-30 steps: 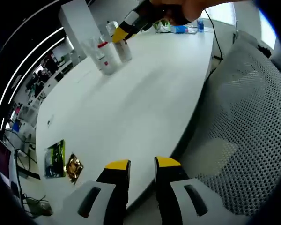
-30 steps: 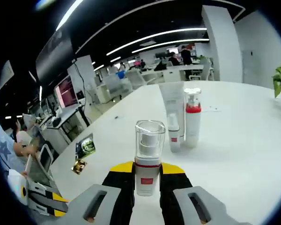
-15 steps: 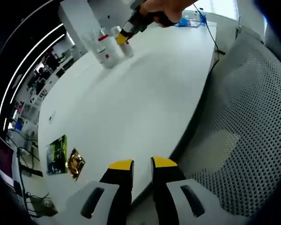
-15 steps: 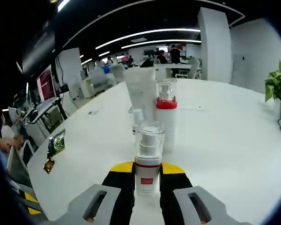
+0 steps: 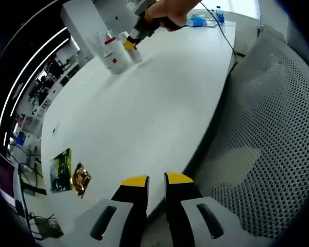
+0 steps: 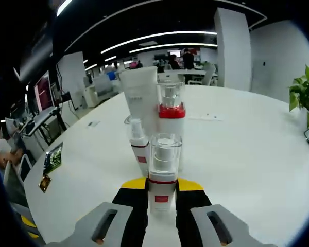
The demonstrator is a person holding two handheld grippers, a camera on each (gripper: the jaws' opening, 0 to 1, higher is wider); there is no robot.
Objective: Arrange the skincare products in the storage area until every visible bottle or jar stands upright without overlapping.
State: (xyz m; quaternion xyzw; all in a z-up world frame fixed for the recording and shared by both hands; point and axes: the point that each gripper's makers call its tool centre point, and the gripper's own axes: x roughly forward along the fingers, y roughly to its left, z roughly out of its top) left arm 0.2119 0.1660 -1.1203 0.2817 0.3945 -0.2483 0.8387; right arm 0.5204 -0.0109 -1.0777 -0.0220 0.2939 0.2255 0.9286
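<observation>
Pump bottle carried to the group
The pump bottle (image 6: pixel 163 172) was clamped upright in the right gripper (image 6: pixel 162 188), just before the standing bottles (image 6: pixel 165 123); the left gripper (image 5: pixel 154 181) was nearly closed, empty.

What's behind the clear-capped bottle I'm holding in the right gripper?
Directly behind the clear-capped bottle stand a small red-banded bottle, a red-collared pump bottle and a white tube, all upright. The pump bottle's base is covered by it.

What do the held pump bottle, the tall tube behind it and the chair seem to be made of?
Held pump bottle: clear glossy cap, likely plastic, inner pump visible through it. Tall tube: matte white, probably soft plastic. Chair: light perforated mesh, holes visible.
</observation>
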